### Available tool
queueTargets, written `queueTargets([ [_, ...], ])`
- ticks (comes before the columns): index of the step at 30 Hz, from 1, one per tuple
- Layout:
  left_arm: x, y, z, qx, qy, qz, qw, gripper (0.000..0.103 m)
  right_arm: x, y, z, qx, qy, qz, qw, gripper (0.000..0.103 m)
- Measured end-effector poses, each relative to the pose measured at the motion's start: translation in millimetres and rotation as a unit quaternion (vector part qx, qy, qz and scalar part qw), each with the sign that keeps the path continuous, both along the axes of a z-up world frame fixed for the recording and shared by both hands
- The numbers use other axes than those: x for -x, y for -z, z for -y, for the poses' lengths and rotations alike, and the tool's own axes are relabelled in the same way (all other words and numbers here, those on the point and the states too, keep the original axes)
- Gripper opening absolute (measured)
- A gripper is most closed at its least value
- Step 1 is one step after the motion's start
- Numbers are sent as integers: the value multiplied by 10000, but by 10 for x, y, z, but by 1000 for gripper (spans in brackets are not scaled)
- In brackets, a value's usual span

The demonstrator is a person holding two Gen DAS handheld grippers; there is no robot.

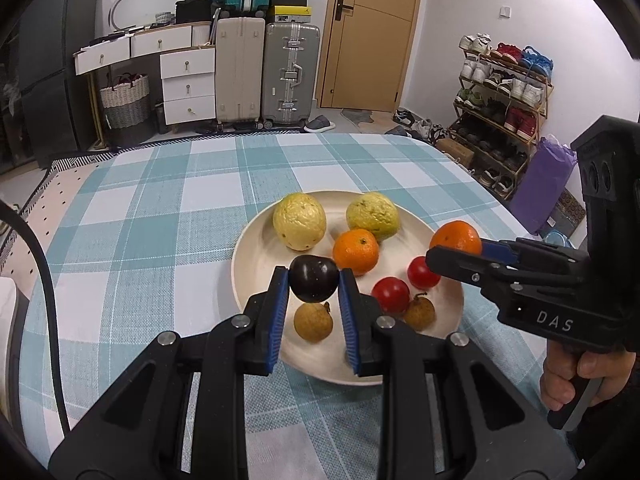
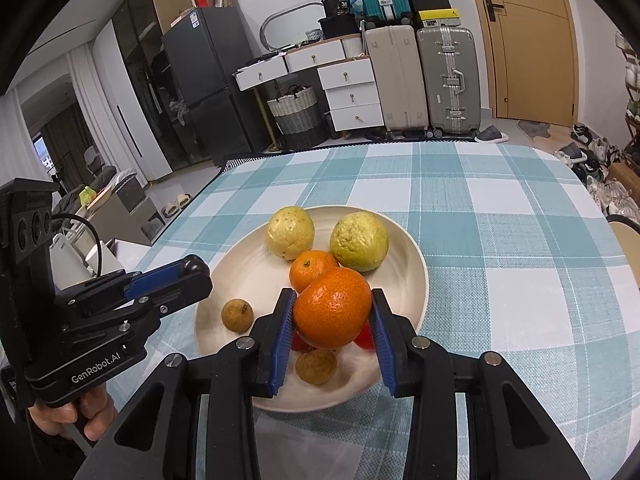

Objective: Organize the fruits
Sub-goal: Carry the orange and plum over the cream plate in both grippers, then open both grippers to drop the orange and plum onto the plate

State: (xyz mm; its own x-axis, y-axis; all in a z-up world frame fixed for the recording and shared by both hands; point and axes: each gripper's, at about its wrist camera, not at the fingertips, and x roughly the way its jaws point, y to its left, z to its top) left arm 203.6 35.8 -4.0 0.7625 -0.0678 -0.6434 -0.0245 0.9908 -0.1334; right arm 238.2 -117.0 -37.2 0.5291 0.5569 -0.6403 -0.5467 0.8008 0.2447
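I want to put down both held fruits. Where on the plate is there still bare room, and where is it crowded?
The plate is bare on its left side, between the pale guava and the left longan, and along its right rim. The middle and near part is crowded: orange, tomatoes, second longan.

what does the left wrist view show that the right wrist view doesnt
Only the left wrist view: the shoe rack by the wall, and both red tomatoes in full.

Only the right wrist view: the dark fridge and the rooms past it at left.

Both: the plate on the checked tablecloth, two yellow guavas, the left gripper shut on a dark plum, the right gripper shut on an orange mandarin.
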Motion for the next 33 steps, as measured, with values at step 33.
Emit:
queueTargets([
  [33, -422, 257, 58, -171, 105, -239, 9995, 23, -244, 191, -219, 368, -242, 35, 9990, 43],
])
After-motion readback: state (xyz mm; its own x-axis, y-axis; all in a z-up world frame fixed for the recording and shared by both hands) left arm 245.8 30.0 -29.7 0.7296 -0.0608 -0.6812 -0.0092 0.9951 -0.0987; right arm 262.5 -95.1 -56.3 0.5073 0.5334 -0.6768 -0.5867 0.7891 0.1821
